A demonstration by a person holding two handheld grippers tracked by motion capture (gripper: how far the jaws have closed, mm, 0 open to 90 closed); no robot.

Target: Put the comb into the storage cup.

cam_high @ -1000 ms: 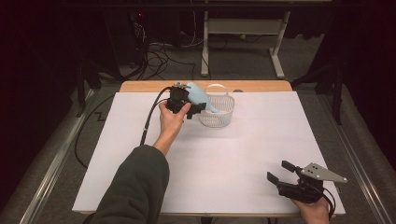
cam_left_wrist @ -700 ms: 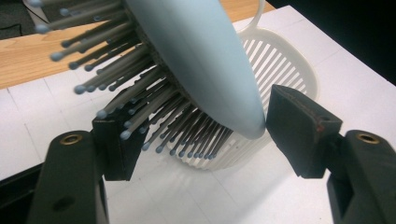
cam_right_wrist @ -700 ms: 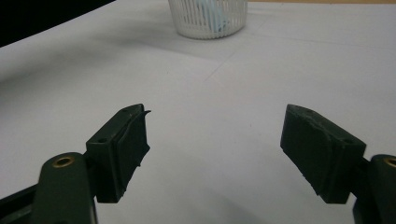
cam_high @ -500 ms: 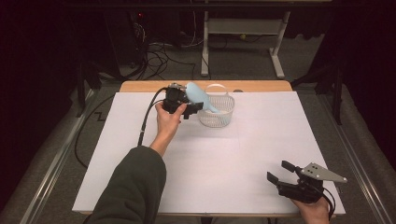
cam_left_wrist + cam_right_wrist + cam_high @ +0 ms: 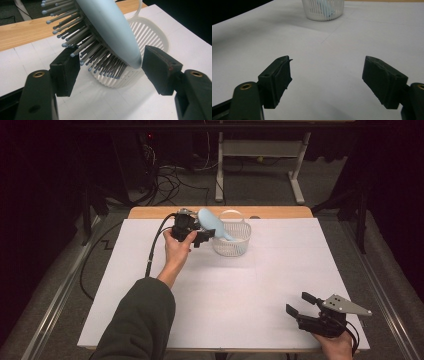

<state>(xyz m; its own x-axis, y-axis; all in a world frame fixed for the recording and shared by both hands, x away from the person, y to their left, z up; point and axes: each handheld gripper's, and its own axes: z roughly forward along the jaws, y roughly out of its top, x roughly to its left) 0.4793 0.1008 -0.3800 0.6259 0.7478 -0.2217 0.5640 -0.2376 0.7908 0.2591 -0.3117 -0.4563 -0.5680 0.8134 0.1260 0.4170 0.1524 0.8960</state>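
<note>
Holding light blue hairbrush (image 5: pixel 214 224) over rim of white slotted basket (image 5: pixel 239 242) with our left gripper (image 5: pixel 200 236); far centre of white table (image 5: pixel 250 290). Left gripper view: jaws spread wide either side of brush head (image 5: pixel 110 32), bristles (image 5: pixel 82 47) brushing one pad, the other pad just beside smooth back; firm clamping we cannot confirm. Brush handle slants down into basket. Our right gripper (image 5: pixel 300 306) hovers near front right table corner, jaws wide apart, nothing between them, well apart from basket.
</note>
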